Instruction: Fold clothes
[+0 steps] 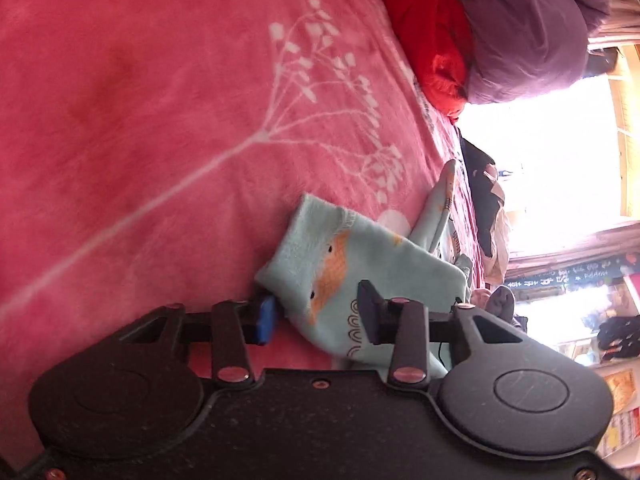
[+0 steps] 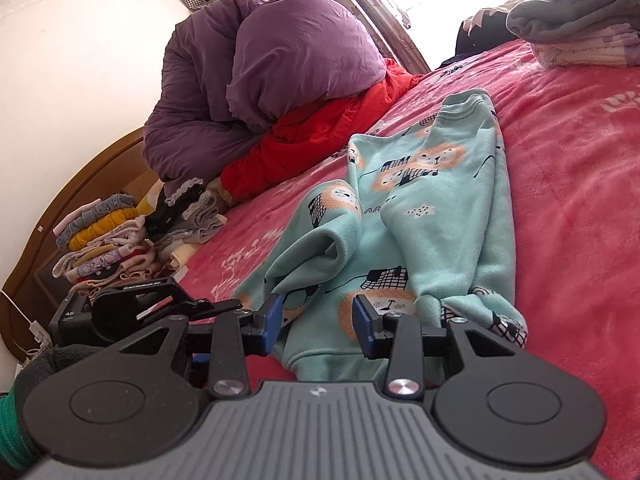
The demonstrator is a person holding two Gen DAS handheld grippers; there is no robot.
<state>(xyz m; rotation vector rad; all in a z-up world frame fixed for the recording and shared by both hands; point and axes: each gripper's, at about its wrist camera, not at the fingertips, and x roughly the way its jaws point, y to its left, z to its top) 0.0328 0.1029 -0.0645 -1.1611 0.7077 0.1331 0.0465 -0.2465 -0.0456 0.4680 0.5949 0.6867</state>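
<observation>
A light mint fleece garment (image 2: 432, 200) with orange lion prints lies crumpled lengthwise on the pink blanket (image 2: 580, 208). My right gripper (image 2: 318, 322) is open, its blue-padded fingers astride the garment's near hem, cloth between them. My left gripper (image 1: 316, 312) is open too, fingers either side of a cuff end of the same garment (image 1: 340, 256), which lies on the pink blanket (image 1: 140, 100). The left gripper's body also shows in the right wrist view (image 2: 132, 308), just left of the garment.
A purple duvet bundle (image 2: 272, 76) sits on a red quilt (image 2: 320, 136) at the bed's head. Stacks of folded clothes (image 2: 120, 240) stand by the wooden headboard (image 2: 60, 208). Folded grey and white towels (image 2: 580, 20) lie at the far right.
</observation>
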